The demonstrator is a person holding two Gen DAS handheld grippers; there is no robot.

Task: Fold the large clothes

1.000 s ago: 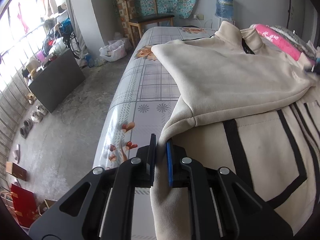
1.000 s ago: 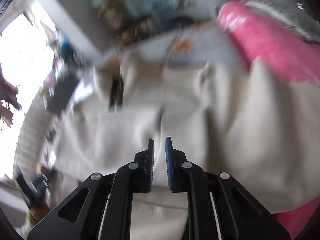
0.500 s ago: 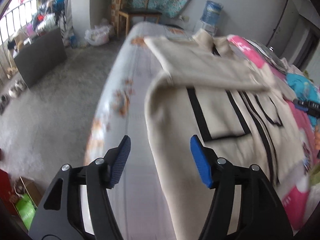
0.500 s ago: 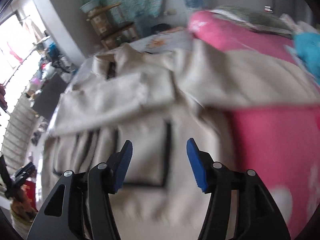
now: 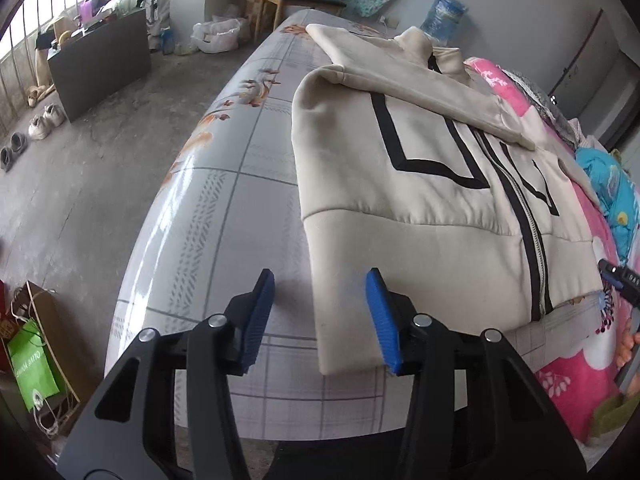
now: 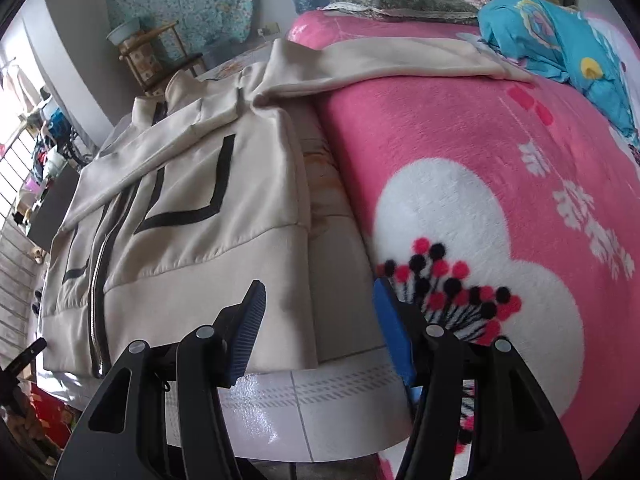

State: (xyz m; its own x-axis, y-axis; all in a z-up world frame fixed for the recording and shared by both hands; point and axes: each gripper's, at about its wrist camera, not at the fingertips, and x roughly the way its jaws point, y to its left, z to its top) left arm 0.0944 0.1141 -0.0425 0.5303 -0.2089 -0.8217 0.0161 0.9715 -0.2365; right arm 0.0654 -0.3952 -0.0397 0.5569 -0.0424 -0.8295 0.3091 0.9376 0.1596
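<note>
Cream fleece fills the middle of both wrist views: the jacket (image 5: 420, 208) lies zipped and front-up on the glossy tablecloth (image 5: 224, 208), with one sleeve (image 5: 404, 80) folded across the chest toward the upper right of the left wrist frame, and the other sleeve (image 6: 400, 62) trailing onto the pink blanket (image 6: 500, 184) at the upper right of the right wrist frame. The hem is nearest the cameras, at the lower centre of each frame.

The left gripper (image 5: 320, 316) is held over the hem's left corner with its jaws about half apart and closing; the corner lies between them, but the pads are not seen pressing on it. The right gripper (image 6: 320, 328) hangs half open at the hem's right corner, holding nothing.

For a clean fold, both hem corners should probably be pinched through all layers at matching height, then carried together toward the collar. The trailing sleeve looks likely to need laying across first.

Containers are small and distant: a pale bowl (image 6: 124, 32) sits on a stool at upper left, its contents hidden; a green bag (image 5: 34, 364) at lower left cannot be seen into.
</note>
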